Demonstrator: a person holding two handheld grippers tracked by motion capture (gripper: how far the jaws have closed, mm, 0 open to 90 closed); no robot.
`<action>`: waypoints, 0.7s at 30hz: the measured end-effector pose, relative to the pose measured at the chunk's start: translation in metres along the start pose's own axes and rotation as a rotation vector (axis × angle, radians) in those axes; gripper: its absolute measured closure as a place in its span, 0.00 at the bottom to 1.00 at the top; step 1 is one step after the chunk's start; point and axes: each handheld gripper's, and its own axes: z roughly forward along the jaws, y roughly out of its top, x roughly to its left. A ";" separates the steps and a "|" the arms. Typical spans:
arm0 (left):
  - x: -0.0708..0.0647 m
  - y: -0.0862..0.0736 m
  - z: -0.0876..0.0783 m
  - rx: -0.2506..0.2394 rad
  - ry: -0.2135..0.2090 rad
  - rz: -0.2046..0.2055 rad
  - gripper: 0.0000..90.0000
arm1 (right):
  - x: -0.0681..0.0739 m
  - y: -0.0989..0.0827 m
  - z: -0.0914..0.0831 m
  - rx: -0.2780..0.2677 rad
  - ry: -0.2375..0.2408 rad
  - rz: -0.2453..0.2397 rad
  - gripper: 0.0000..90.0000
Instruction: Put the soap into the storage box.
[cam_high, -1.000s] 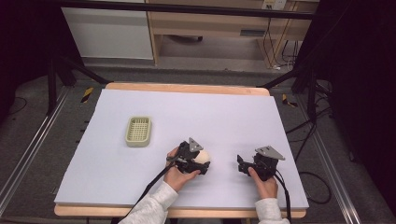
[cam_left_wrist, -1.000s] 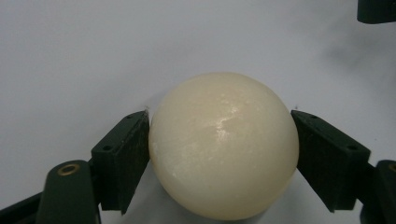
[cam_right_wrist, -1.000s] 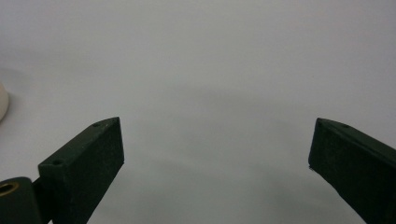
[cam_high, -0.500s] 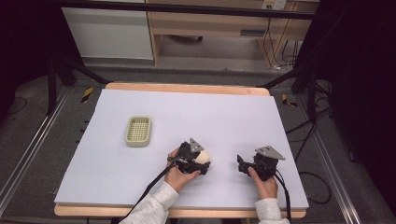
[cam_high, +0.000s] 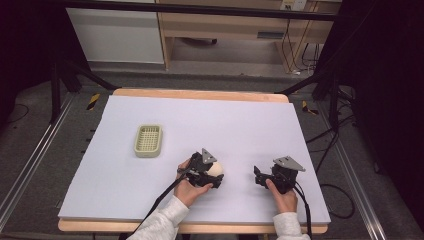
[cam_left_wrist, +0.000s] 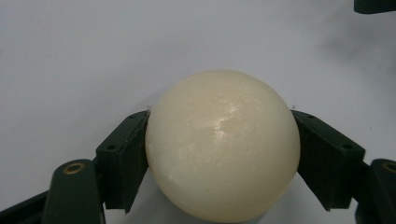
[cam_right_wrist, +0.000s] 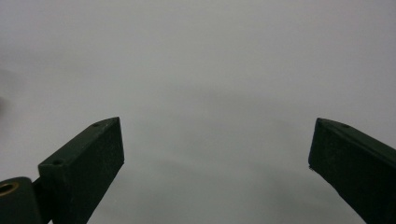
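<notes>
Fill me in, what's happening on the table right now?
A person works two handheld grippers over the lavender table. The left gripper is shut on a cream ball, its jaws pressed against both sides, low over the table. The right gripper is open and holds nothing. A small pale green basket sits apart, farther back on the left.

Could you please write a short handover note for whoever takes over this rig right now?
Left claw: shut on the cream ball, a jaw on each side, low over the white mat near the front edge.
Right claw: open, holding nothing, low over bare mat to the right of the ball.
Green basket: on the mat, left of and behind the ball, nothing visible in it.
Done: ball gripped.
Left: probably carry the ball to the basket and release it; this is a guess from the layout.
</notes>
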 end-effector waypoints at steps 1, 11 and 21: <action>0.000 0.000 -0.001 -0.003 -0.002 -0.002 0.27 | 0.000 0.000 0.000 0.000 0.000 -0.001 0.04; 0.009 -0.001 -0.020 -0.024 0.002 -0.004 0.27 | 0.000 0.000 0.000 -0.001 0.000 0.001 0.04; 0.025 -0.007 -0.035 -0.023 0.013 -0.017 0.27 | 0.000 0.000 0.000 -0.001 0.000 0.000 0.04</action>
